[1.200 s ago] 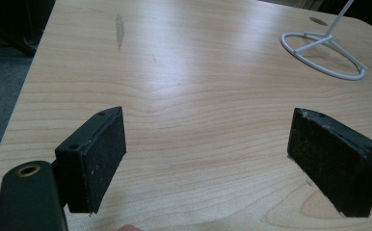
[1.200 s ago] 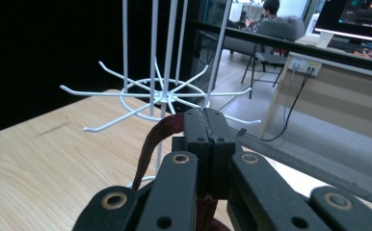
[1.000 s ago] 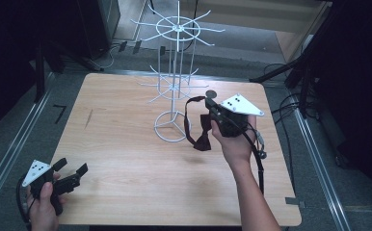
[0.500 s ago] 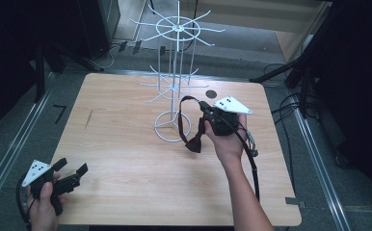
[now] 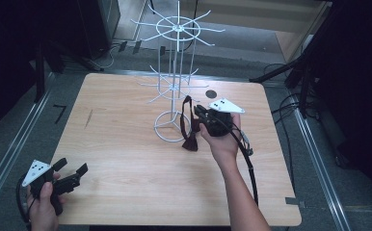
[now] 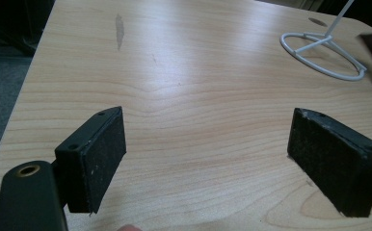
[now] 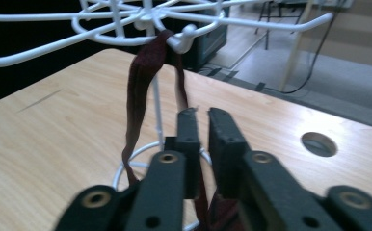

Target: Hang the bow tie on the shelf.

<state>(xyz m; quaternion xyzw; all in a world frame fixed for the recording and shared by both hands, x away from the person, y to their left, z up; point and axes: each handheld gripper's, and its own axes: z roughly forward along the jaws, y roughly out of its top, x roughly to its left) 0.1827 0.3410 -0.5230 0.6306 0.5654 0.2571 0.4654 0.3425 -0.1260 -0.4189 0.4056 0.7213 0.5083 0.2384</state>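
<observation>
One dark maroon strap (image 7: 143,86), a narrow limp band with a bow-like bunch at its lower end, is seen looped over a hook of the white wire rack (image 5: 174,86) and hanging down beside the rack's ring base. Its lower part is clamped between the nearly closed jaws of the right tool (image 5: 198,114), held just beside the rack above the wooden counter (image 5: 126,159). The left tool (image 5: 71,173) is held with jaws wide apart at the counter's near left corner.
</observation>
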